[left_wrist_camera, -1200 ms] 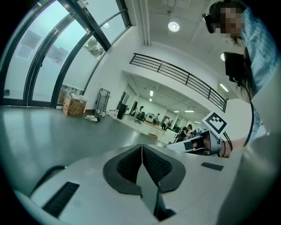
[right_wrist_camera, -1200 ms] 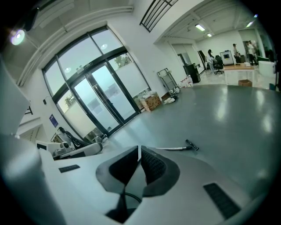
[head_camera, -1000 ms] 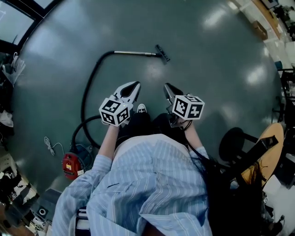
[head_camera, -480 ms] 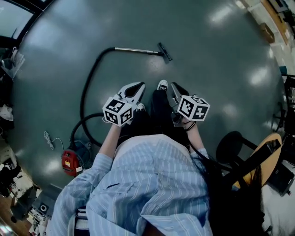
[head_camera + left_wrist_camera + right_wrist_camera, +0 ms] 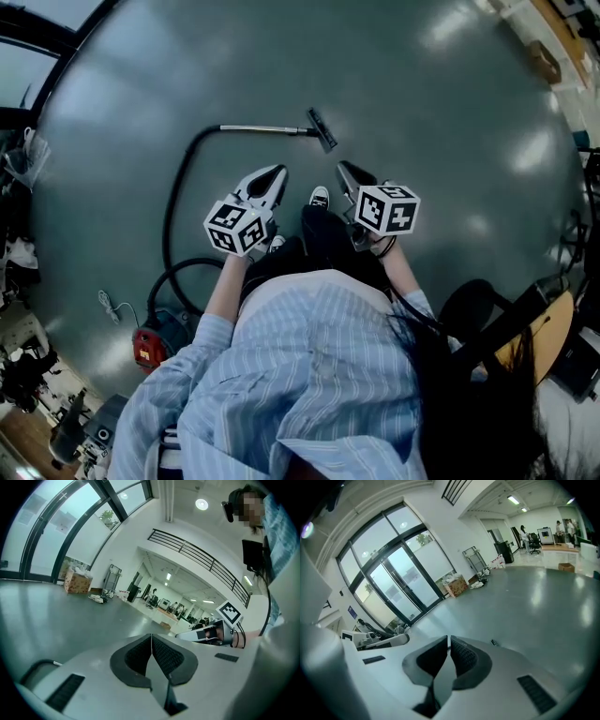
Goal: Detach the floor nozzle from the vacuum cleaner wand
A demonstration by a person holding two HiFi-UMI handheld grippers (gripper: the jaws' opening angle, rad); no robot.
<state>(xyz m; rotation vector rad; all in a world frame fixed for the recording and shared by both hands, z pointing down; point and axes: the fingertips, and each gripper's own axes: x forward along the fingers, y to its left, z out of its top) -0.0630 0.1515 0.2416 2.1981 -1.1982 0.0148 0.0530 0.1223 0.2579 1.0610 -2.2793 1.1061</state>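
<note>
The vacuum's metal wand (image 5: 262,129) lies flat on the grey floor, with the dark floor nozzle (image 5: 322,129) on its right end. A black hose (image 5: 175,197) curves from the wand back to the red vacuum body (image 5: 150,345) at lower left. My left gripper (image 5: 274,176) and right gripper (image 5: 344,172) are held side by side in the air, short of the nozzle. Both are shut with nothing between the pads. The left gripper view shows its jaws (image 5: 151,638) closed and the right gripper (image 5: 211,633) beside them. In the right gripper view the jaws (image 5: 449,641) are closed, and the nozzle (image 5: 493,642) peeks over them.
The person's shoe (image 5: 320,197) is on the floor between the grippers. A black stool (image 5: 473,302) and a chair stand at the right. A white cable (image 5: 111,304) lies near the vacuum body. Boxes (image 5: 546,60) line the far right wall.
The person has stepped forward, carrying both grippers toward the wand. The nozzle now lies nearer the gripper tips. Both grippers stay shut and empty.
</note>
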